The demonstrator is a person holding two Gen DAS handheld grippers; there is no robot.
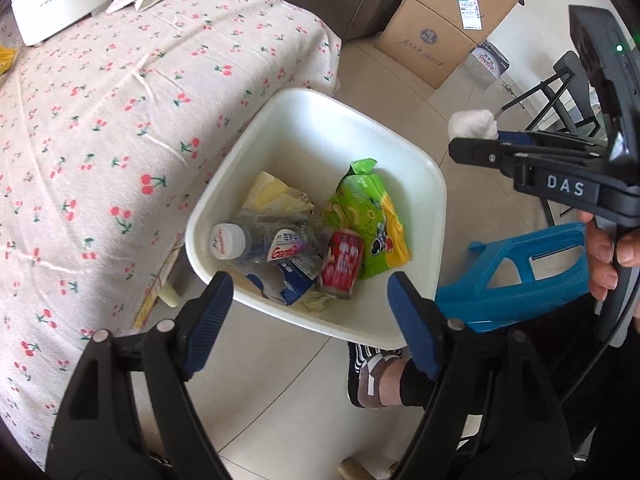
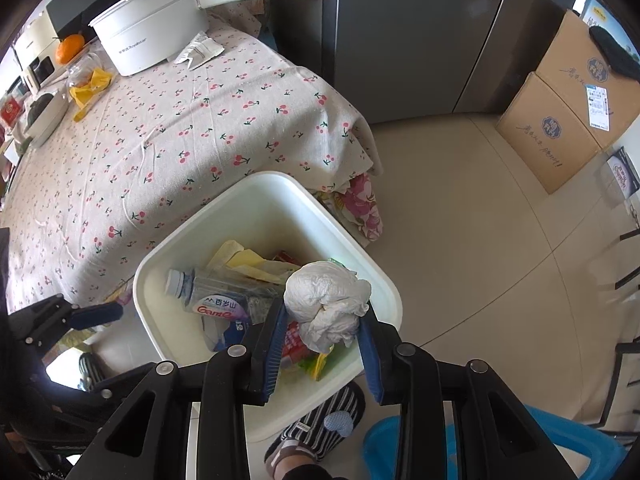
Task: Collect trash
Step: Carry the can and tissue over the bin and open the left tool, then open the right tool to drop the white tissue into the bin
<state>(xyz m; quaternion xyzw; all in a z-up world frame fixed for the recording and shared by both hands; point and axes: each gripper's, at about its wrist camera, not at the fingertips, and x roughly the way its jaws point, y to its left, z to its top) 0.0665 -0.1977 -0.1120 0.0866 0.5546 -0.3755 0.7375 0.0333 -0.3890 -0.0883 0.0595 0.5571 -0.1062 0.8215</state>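
Note:
A white bin point(image 1: 400, 148) stands on the floor beside the cherry-print table point(image 1: 100, 140). In it lie a plastic bottle point(image 1: 260, 242), a red can point(image 1: 342, 262), a green and yellow snack bag point(image 1: 368, 216), yellow paper point(image 1: 272, 194) and a blue carton point(image 1: 292, 280). My left gripper point(image 1: 308, 292) hangs open over the bin's near side, nothing between its jaws. My right gripper point(image 2: 326, 320) is shut on a crumpled white tissue point(image 2: 326, 300) above the bin point(image 2: 224, 208); the left wrist view shows that tissue point(image 1: 474, 124) off to the right. A paper wrapper point(image 2: 200, 50) and a yellow wrapper point(image 2: 90, 86) lie on the table.
A white pot point(image 2: 152, 36) and an orange point(image 2: 70, 48) sit at the table's far end. A grey fridge point(image 2: 400, 40) and stacked cardboard boxes point(image 2: 568, 120) stand behind. A blue stool point(image 1: 520, 280) and a person's striped slipper point(image 2: 320, 424) are right by the bin.

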